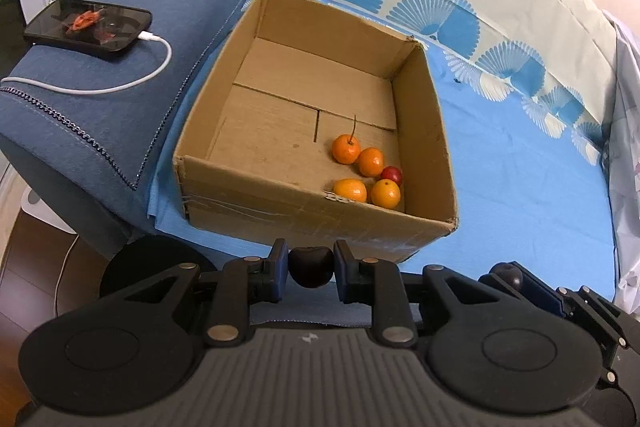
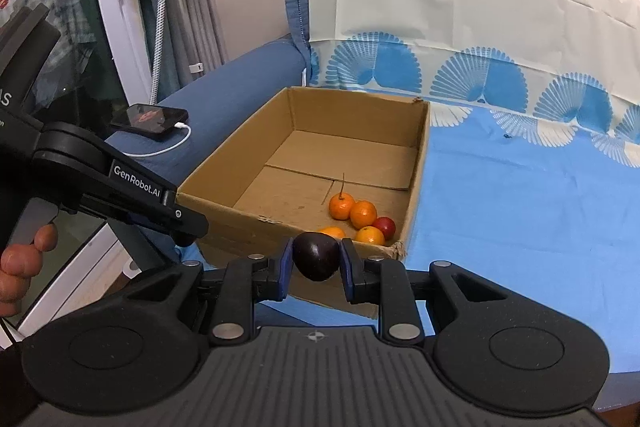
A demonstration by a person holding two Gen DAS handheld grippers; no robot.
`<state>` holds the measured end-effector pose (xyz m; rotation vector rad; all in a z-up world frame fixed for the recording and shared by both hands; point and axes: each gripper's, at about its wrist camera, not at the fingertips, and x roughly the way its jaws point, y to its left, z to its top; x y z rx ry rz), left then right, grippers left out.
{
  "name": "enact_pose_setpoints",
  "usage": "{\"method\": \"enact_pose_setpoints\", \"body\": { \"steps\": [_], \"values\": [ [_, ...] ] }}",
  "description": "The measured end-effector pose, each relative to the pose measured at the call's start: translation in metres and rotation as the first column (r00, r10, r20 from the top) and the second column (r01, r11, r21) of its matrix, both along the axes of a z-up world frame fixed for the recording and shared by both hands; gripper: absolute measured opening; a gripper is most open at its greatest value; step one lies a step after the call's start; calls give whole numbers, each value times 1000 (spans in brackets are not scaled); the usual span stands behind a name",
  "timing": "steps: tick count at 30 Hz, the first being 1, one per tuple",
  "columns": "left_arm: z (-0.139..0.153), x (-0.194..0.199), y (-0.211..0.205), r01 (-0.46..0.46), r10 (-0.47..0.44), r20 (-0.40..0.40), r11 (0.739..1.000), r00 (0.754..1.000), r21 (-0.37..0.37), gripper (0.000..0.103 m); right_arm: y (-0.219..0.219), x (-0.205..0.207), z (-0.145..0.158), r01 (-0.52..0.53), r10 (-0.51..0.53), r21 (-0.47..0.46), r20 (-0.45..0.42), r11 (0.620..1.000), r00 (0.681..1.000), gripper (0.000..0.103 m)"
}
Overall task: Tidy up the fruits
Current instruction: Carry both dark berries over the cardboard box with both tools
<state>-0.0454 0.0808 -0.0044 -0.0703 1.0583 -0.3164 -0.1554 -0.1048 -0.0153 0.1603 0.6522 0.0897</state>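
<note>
Left claw [image 1: 311, 267]: clamped on a dark plum [image 1: 311, 266], just short of the box's near wall.
Right claw [image 2: 316, 262]: gripping a second dark plum [image 2: 317, 255] at the box's near corner.
Cardboard box [image 1: 248, 205]: on blue sheet [image 1: 520, 167]; four oranges [image 1: 346, 148] and one red fruit [image 1: 391, 174] clustered in its near right corner.
Phone [image 1: 89, 26]: on sofa arm, cable attached.

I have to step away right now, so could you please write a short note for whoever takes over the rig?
Left gripper: shut on a dark plum, just short of the cardboard box.
Right gripper: shut on another dark plum, also at the box's near wall.
Done: four oranges and one red fruit lie in the box's near right corner.
Left: drop both plums into the box.
</note>
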Motion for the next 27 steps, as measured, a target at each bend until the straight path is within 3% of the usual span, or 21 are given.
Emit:
{"method": "enact_pose_setpoints", "body": {
  "steps": [13, 27],
  "values": [
    [6, 20, 0, -14, 14, 7, 1000, 1000, -26, 26, -1, 16, -3, -4, 4, -8, -2, 1000, 1000, 26],
    [20, 82, -22, -10, 13, 66, 999, 998, -48, 26, -5, 79, -4, -12, 12, -20, 32, 1000, 999, 26]
  ]
}}
